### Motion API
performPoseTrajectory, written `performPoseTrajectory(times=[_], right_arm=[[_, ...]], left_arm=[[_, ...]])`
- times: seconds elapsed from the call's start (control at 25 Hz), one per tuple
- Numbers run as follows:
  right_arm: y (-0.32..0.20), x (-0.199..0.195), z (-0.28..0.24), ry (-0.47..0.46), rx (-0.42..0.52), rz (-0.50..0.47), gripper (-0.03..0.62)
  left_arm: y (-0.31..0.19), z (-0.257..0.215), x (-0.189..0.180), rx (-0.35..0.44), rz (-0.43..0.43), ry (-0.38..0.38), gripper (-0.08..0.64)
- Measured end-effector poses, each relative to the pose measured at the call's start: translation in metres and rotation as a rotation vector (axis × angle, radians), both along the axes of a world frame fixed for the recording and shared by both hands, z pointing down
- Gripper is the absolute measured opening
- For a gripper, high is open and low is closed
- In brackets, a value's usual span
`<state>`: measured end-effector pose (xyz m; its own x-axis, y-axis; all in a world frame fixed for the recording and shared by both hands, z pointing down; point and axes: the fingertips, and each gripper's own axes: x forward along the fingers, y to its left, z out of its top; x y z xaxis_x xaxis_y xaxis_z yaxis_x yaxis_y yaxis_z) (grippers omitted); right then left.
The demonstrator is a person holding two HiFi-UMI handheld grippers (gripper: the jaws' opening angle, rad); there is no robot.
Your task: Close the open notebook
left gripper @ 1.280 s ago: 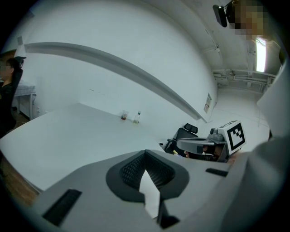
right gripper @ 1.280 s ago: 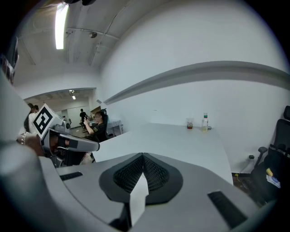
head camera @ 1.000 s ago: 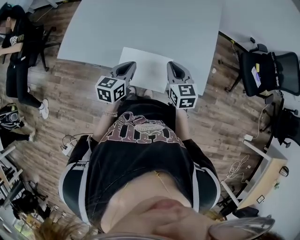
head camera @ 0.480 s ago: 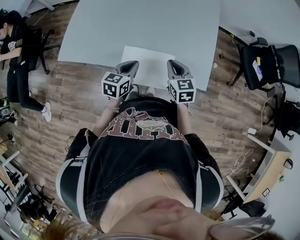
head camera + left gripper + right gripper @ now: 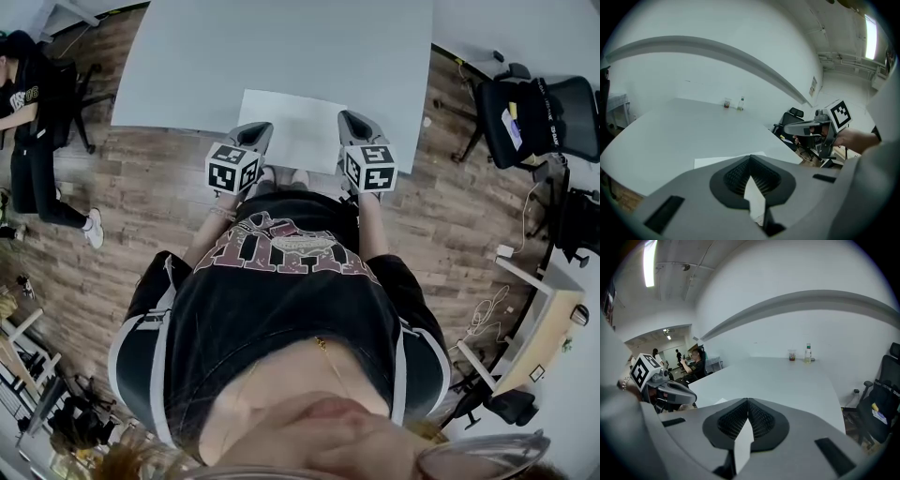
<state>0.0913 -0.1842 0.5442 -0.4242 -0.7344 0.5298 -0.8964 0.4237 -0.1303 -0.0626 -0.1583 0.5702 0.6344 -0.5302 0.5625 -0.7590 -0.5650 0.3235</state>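
The notebook (image 5: pixel 292 129) is laid flat at the near edge of the bench (image 5: pixel 281 47), flanked by the left gripper (image 5: pixel 260 131) and right gripper (image 5: pixel 350 120). Both grippers' jaws are pressed together, with nothing gripped.

No word or number can be read for certain. The large dark-red block letters across the chest of the person's black shirt (image 5: pixel 281 251), at the middle of the head view, are upside down and creased, and the pale print on the seated person's shirt (image 5: pixel 21 96) at the far left and on the back of the office chair (image 5: pixel 551 114) at the upper right is too small. The small wall sign (image 5: pixel 813 86) in the left gripper view is a blur, and the left cube (image 5: pixel 232 167) and right cube (image 5: pixel 372 167) carry only black-and-white square patterns.
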Motion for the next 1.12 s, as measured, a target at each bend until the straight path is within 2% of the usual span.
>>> performPoseTrajectory(times=[0.32, 0.6, 0.76, 1.12], right_arm=[[-0.016, 0.007, 0.004, 0.03, 0.006, -0.037, 0.019], [-0.008, -0.006, 0.04, 0.047, -0.056, -0.088, 0.018], [-0.003, -0.01, 0.063, 0.091, -0.097, -0.119, 0.019], [0.005, 0.0, 0.104, 0.131, -0.19, -0.133, 0.018]], left_arm=[[0.002, 0.006, -0.004, -0.011, -0.004, -0.008, 0.048], [0.005, 0.02, -0.013, -0.03, -0.018, -0.025, 0.048], [0.006, 0.027, -0.017, -0.044, -0.025, -0.03, 0.048], [0.005, 0.047, -0.022, -0.076, -0.041, -0.048, 0.048]])
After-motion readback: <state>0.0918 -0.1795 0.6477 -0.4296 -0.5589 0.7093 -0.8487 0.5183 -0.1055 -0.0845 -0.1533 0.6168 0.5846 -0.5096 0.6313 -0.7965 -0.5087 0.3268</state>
